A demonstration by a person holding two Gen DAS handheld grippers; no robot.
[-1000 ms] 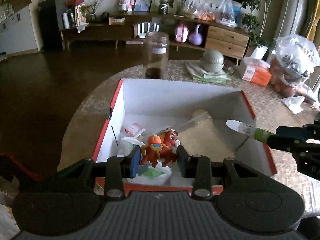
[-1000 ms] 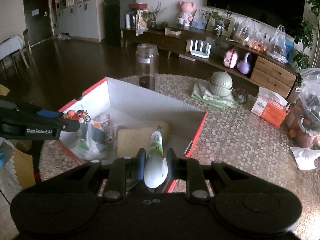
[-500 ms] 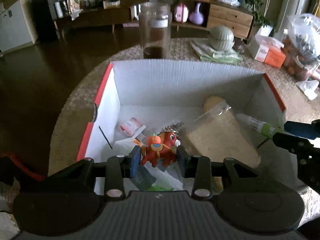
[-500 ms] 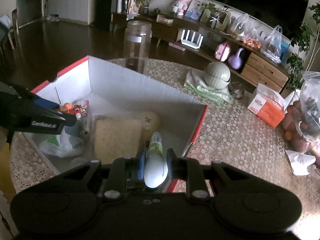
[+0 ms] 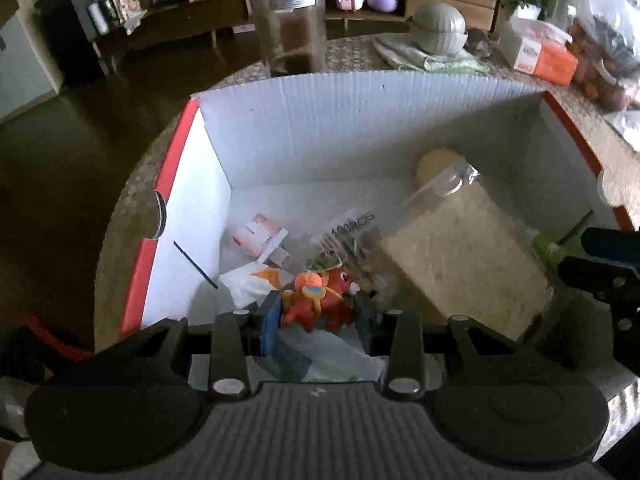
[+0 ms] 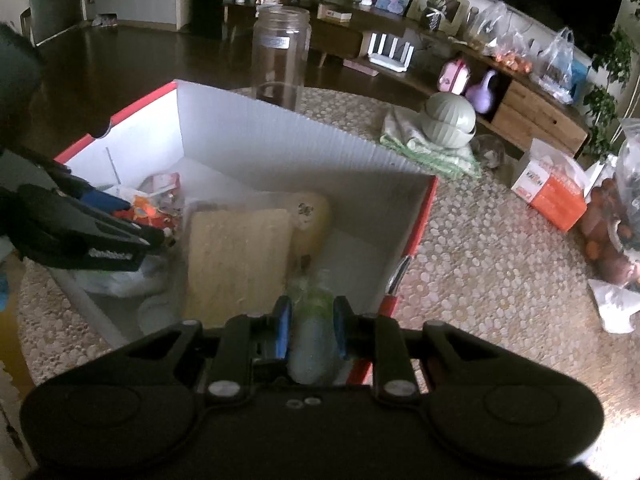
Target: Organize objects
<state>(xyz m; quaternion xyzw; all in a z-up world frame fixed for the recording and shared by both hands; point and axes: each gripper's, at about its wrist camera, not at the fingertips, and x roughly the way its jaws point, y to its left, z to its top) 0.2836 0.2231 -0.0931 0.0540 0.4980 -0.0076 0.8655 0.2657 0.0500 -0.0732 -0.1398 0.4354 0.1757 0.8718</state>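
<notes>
Down inside the white box (image 5: 360, 128) with its red outer walls, both of my grippers hang low over the clutter. My left gripper (image 5: 316, 320) pinches the red toy keychain (image 5: 320, 300) between its blue pads, right above the plastic packets (image 5: 256, 280) in the near left corner. My right gripper (image 6: 308, 326) has the green-and-white tube (image 6: 312, 336) between its fingers; those jaws have just been opening, and the tube looks blurred, so I judge it is slipping free rather than firmly held.

What worries me is the landing. The tube sits close against the box's right wall, beside the bagged beige sponge (image 6: 238, 256). If it drops at an angle it could prop against the sponge or lean on the wall instead of lying flat, or roll under the bag where it is hard to find.

On my left, the keychain's ring and dangling bits could snag on my pads when I let go, dragging the toy back up with me. The packets beneath are slippery and loose, so the toy may slide off them toward the middle. My two grippers are also near each other over the box, and a careless exit could knock them together or nudge the box across the table (image 6: 500, 264).
</notes>
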